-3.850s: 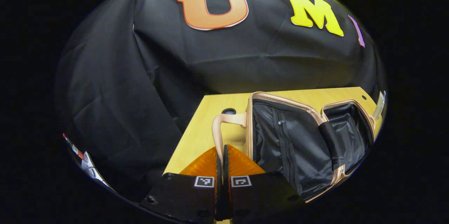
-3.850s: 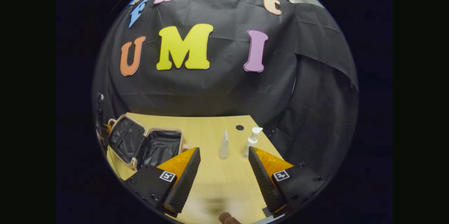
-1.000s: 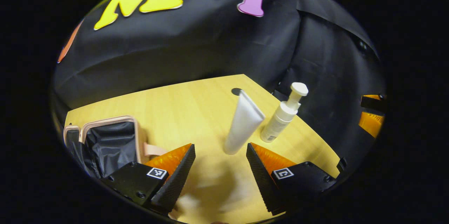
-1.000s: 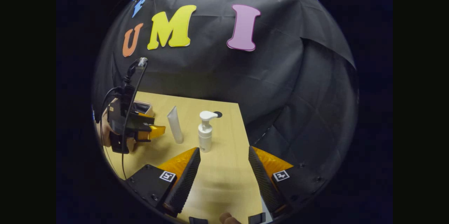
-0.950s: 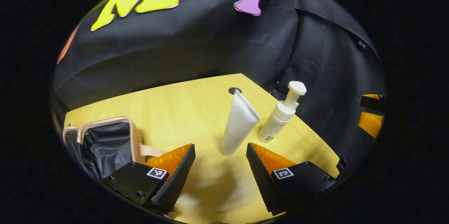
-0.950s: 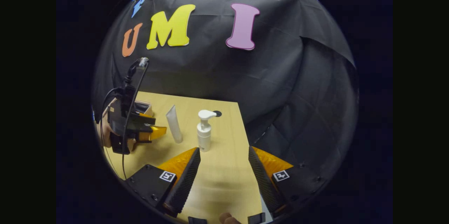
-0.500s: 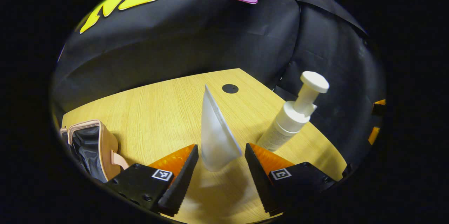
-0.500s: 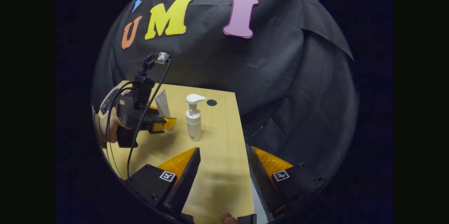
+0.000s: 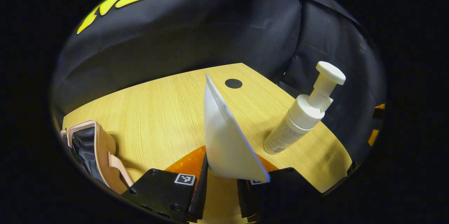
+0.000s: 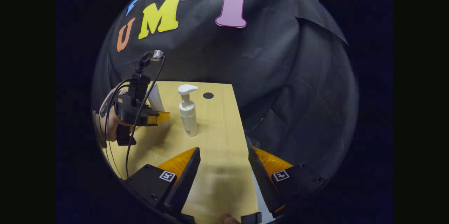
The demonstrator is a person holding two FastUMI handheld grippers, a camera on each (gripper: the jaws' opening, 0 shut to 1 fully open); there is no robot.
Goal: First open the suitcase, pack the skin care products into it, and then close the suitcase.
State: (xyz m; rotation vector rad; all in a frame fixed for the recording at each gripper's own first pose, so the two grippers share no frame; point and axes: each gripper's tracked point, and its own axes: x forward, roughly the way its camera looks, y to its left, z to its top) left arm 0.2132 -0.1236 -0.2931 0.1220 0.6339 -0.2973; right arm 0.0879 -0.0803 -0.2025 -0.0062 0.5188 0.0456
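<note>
A white squeeze tube (image 9: 224, 139) stands on the wooden table (image 9: 161, 111) with its flat crimped end up. My left gripper (image 9: 222, 180) is shut on its lower part, which the fingers hide. In the right gripper view the tube (image 10: 156, 100) shows just behind the left gripper (image 10: 159, 117), held by a hand (image 10: 109, 125). A white pump bottle (image 9: 301, 115) stands upright just right of the tube, untouched. The pink suitcase (image 9: 94, 146) lies open at the table's left end, black lining showing. My right gripper (image 10: 222, 150) hangs open over the table, short of the pump bottle (image 10: 188, 115).
A round black hole (image 9: 233, 83) marks the table's far right corner, also seen as the hole (image 10: 208, 95) behind the bottle. The table's right edge (image 10: 242, 136) drops off close to my right gripper. A black cable (image 10: 140, 111) trails from the left gripper.
My left gripper moved forward around the tube and its fingers closed on it. The right gripper stayed open and shifted only slightly.
</note>
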